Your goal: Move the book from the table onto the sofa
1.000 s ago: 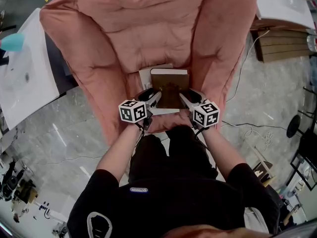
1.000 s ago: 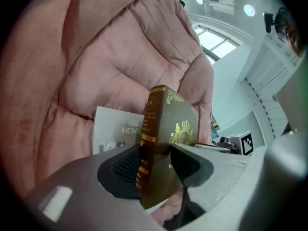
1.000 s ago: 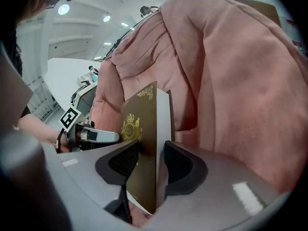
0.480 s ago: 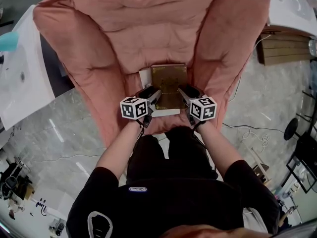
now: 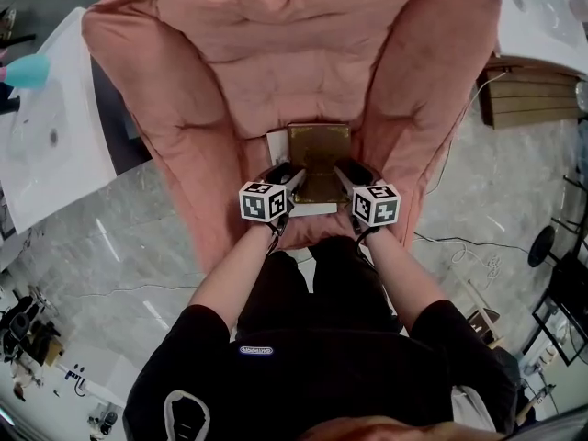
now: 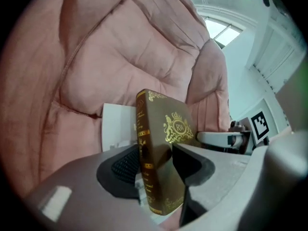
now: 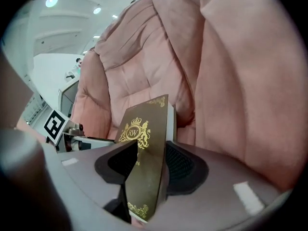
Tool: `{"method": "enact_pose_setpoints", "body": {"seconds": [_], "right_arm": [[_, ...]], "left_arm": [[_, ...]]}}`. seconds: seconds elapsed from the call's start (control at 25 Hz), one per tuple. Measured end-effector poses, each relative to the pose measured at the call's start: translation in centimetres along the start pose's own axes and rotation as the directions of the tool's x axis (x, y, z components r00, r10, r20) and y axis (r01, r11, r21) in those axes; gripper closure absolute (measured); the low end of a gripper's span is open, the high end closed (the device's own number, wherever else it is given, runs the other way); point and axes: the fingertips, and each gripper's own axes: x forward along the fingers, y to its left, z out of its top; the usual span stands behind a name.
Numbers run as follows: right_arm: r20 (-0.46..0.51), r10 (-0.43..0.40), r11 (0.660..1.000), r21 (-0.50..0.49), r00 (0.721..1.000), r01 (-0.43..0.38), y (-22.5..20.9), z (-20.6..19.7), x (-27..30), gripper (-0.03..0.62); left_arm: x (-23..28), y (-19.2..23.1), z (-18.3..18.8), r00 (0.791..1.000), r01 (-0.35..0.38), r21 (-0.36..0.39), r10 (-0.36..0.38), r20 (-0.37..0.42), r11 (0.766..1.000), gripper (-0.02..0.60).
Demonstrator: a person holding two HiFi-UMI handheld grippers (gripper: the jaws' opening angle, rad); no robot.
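The brown book (image 5: 319,157) with the gold crown on its cover is down on the pink sofa (image 5: 276,53). It is at the front of the seat, in the middle between the two fat side cushions. Its near end is close to the seat's front edge. Under it lies a white flat thing (image 5: 275,143) — a bit of it peeks out past the book's left edge and at its near end. I cannot tell if the book rests fully on it.

The left gripper (image 5: 295,178) pinches the book's left edge, the side with the gold-lined spine. One pad is on the front cover and the other is on the back.

The right gripper (image 5: 342,175) pinches the book's right edge the same way. Its jaws have just been opening a little, with the book between them and both pads touching it.

Both grippers point down and away from the person, toward the sofa's back. The two marker cubes sit just off the book's near corners — one on each side.
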Motion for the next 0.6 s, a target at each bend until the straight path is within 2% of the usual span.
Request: {"method": "enact_pose_setpoints", "body": {"seconds": [0.12, 0.28, 0.6], "right_arm": [[0.002, -0.006, 0.999, -0.036, 1.000, 0.006, 0.8, 0.2, -0.4, 0.351], [0.028, -0.026, 0.996, -0.084, 0.999, 0.028, 0.8, 1.0, -1.6, 0.347], [0.085, -0.053, 0.978, -0.197, 0.995, 0.069, 2.9, 3.4, -5.5, 0.322]], "left_arm": [[-0.5, -0.2, -0.6, 0.999, -0.024, 0.051, 0.026, -0.032, 0.998, 0.362], [-0.9, -0.4, -0.1, 0.998, -0.053, 0.090, 0.056, -0.034, 0.995, 0.357], [-3.5, -3.4, 2.1, 0.999, -0.037, 0.135, 0.039, -0.012, 0.990, 0.350]]}}
